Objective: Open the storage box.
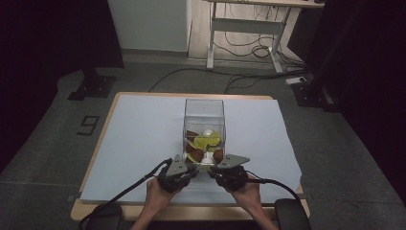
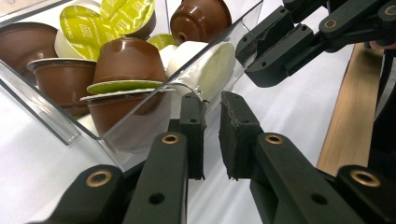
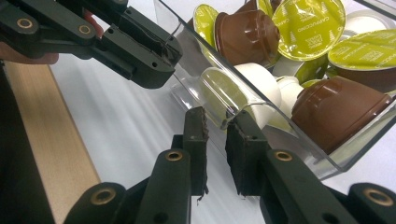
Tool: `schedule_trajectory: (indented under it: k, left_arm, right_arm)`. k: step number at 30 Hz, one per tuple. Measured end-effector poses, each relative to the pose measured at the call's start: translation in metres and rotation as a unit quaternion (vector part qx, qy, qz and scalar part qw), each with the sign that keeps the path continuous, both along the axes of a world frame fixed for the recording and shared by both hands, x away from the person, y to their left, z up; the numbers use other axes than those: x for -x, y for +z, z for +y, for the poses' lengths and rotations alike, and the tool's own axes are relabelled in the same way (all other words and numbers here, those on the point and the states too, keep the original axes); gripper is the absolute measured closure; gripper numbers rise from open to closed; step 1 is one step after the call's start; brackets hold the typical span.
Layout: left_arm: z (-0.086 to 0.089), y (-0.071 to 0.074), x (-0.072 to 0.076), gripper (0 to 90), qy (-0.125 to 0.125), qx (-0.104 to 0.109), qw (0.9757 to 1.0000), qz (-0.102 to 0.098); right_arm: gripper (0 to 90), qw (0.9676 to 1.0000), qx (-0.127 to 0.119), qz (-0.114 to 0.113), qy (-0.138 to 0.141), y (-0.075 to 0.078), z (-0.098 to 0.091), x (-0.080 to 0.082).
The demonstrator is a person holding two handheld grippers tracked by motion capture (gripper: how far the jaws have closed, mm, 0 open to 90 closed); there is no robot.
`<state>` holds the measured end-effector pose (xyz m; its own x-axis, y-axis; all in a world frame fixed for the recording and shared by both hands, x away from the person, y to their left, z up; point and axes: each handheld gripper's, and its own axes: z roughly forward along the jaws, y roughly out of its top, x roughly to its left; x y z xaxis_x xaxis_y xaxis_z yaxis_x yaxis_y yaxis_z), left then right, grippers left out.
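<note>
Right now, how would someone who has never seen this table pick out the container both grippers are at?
On the white sheet covering the wooden table, look just ahead of the two grippers. There stands the clear plastic box, tall and square, part-filled with brown, white and green-lidded coffee capsules. It is the sole container on the sheet.

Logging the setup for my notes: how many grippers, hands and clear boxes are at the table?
Grippers: 2 (left gripper, right gripper)
Hands: 2
Clear box: 1
Total: 5

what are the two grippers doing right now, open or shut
left gripper: shut on the near wall of the clear box.
right gripper: shut on the same wall, beside the left.
</note>
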<state>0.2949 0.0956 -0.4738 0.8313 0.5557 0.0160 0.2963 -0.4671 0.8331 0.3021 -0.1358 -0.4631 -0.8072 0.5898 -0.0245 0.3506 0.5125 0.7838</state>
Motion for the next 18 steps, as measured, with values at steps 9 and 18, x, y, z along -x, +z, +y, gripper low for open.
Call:
schedule_trajectory:
  k: [9,18]
  left_arm:
    - [-0.0009,-0.0016,0.0058,79.2,-0.002,-0.01,1.0,0.0]
    - [0.0067,-0.0058,0.0084,77.6,-0.018,-0.014,0.9997,0.004]
  right_arm:
    - [77.4,0.9999,0.01,0.006,0.007,-0.0023,0.0005,0.0052]
    - [72.6,0.9993,0.017,0.026,0.018,-0.0076,-0.0033,0.0044]
